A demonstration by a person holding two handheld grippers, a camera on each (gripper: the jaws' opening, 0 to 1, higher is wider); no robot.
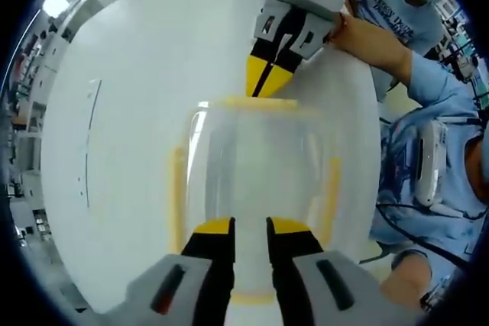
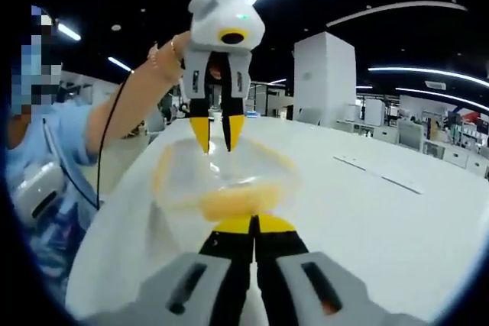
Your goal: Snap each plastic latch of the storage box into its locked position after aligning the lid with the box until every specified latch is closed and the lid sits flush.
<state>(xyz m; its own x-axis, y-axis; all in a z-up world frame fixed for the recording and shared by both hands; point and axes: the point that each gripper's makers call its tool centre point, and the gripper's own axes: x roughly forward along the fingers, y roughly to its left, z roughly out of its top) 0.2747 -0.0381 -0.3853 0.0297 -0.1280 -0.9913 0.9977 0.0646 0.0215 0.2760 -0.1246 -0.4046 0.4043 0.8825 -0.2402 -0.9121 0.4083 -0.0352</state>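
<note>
Yellow-tipped black gripper (image 1: 250, 236), light-blue sleeve (image 1: 435, 82)

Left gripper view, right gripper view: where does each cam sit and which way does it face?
Left gripper view: rides the left gripper, looks down on the clear storage box on the white table; the person's sleeve shows.
Right gripper view: rides the right gripper, faces low across the box toward the person's forearm.
Shared: the box, and each sees the other gripper opposite.

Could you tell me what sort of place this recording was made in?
Probably a large open-plan lab or workshop hall: a dark ceiling with long strip lights, a tall white cabinet behind the white table, and crowded benches of equipment farther back.
</note>
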